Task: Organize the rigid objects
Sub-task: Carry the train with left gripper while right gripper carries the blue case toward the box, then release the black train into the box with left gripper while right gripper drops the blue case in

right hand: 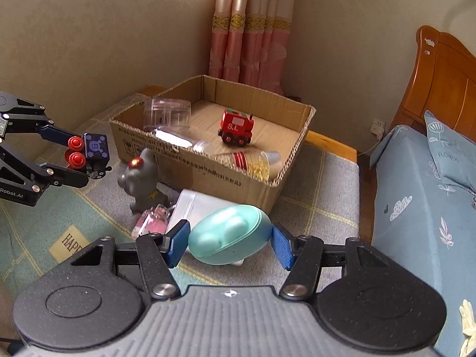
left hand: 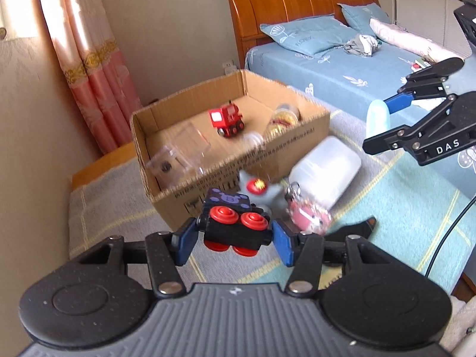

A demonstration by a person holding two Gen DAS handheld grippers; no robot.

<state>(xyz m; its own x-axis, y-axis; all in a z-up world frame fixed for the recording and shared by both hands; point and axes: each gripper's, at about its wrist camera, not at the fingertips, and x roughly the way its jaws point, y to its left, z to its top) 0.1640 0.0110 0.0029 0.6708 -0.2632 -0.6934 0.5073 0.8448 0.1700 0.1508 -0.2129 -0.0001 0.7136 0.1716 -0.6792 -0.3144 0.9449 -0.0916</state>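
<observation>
**Two toys aloft over a checked rug beside the bed**

Bedroom corner, beige walls, pink curtain (right hand: 250, 38) hanging far behind. Checked grey and teal rug (right hand: 321, 184) across the floor, with a wooden strip along its far edge. Far right: wooden headboard (right hand: 446, 71) and bed (right hand: 416, 196) under blue sheets, blue pillow on top.

On the left, left gripper (left hand: 235, 238) clamped on a black toy wagon (left hand: 235, 229) with red wheels and a blue patterned top, lifted clear of the rug, near the front wall of the box. Just beyond it, standing on the rug against the box front: a grey toy figure (right hand: 139, 178) with a glowing red spot. Near it, a pink keychain trinket (right hand: 151, 223), blurred. Next along, a white plastic container (right hand: 199, 208) lying in front of the box.

Centre, far: open cardboard box (right hand: 208, 172), holding a clear plastic jar (right hand: 166, 116) at left, a red toy locomotive (right hand: 236, 128) in the middle, and a clear bottle (right hand: 253, 160) with red stripes lying along the front wall.

Near right: right gripper (right hand: 230, 242) closed on a teal egg-shaped case (right hand: 229, 235), held above the rug, partly hiding the white container.
</observation>
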